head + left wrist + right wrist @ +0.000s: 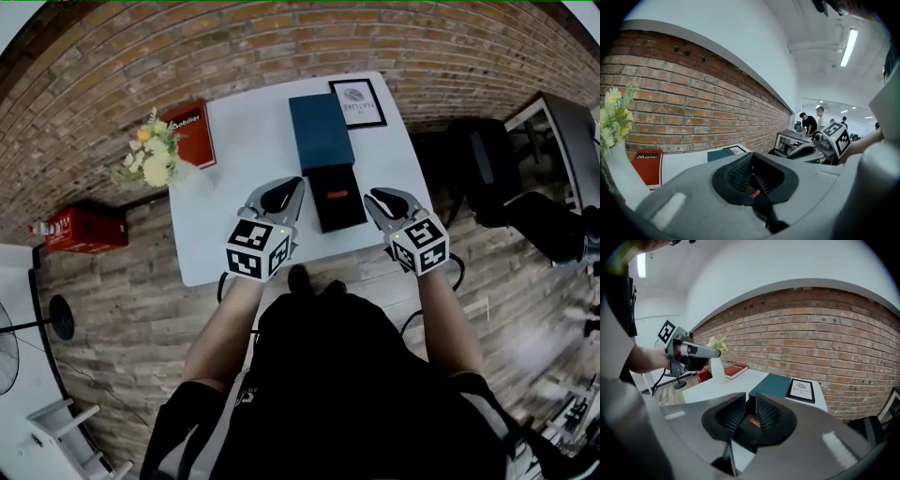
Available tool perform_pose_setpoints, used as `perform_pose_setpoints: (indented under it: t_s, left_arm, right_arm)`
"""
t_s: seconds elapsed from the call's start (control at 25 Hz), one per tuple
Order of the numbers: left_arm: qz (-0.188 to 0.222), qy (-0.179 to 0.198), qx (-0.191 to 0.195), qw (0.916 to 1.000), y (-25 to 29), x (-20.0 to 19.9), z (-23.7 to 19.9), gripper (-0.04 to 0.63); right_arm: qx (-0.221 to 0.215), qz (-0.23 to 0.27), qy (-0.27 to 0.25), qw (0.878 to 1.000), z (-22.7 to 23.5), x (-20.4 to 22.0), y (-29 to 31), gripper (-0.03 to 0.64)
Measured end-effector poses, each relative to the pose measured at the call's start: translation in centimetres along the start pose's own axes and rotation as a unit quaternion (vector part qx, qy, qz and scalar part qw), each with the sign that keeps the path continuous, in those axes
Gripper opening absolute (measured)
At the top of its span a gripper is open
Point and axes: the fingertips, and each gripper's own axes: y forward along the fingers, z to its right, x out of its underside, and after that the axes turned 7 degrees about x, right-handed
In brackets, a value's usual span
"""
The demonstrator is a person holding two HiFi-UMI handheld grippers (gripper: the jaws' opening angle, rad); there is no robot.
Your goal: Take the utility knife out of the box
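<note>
Black cardboard box point(336, 214), lidless, lying near the front edge of a white rectangular tabletop point(234, 234), squarely between two grey hand-held grippers. Inside, a small red object, presumably the utility knife point(337, 194), though too small in the head view to confirm. Flat in the tray, untouched, not yet lifted.

Just behind the box, a flat teal rectangular cover point(322, 131), parked out of the way to leave the tray open from above. Farther back, a black-framed picture point(357, 103). Off to the left, a red book point(192, 134) and a white vase of yellow flowers point(150, 157), all well apart from the work.

Left gripper point(292, 190): jaws pressed fully together, gripping nothing, hovering just beside the box's left wall. Placed there, by the look of it, to steady the box rather than to pick.

Right gripper point(377, 199): jaws parted by a narrow gap, nothing between the pads, tilted down just beside the box's right wall. Likely held part-open ready to slip over the slim knife body and pinch it. Needs to swing inward over the tray first.
</note>
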Motion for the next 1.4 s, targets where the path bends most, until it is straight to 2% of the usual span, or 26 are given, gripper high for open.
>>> perform_pose_setpoints:
  t_s: [0.2, 0.36, 0.6, 0.96, 1.32, 1.4]
  left_arm:
    - [0.005, -0.011, 0.001, 0.9999, 0.6, 0.2, -2.4, 0.008]
    - [0.0, -0.024, -0.009, 0.9997, 1.4, 0.6, -3.8, 0.008]
    - [-0.002, -0.047, -0.038, 0.9982, 2.8, 1.6, -5.6, 0.008]
    - [-0.013, -0.082, -0.069, 0.9942, 2.9, 4.5, -7.0, 0.008]
    - [-0.007, -0.103, -0.088, 0.9908, 1.8, 6.0, -7.6, 0.008]
    - [-0.007, -0.103, -0.089, 0.9907, 1.6, 6.0, -7.7, 0.008]
  right_arm:
    - [-0.024, -0.061, -0.044, 0.997, -0.6, 1.5, 3.7, 0.109]
    - [-0.065, -0.121, -0.111, 0.984, -1.1, 3.4, 6.2, 0.123]
    - [-0.137, -0.189, -0.192, 0.953, -1.2, 7.4, 10.3, 0.161]
    - [-0.22, -0.277, -0.287, 0.89, -1.4, 13.1, 13.4, 0.163]
    - [-0.248, -0.326, -0.342, 0.846, -1.9, 15.5, 14.5, 0.156]
    - [-0.248, -0.336, -0.356, 0.836, -1.6, 15.8, 14.7, 0.122]
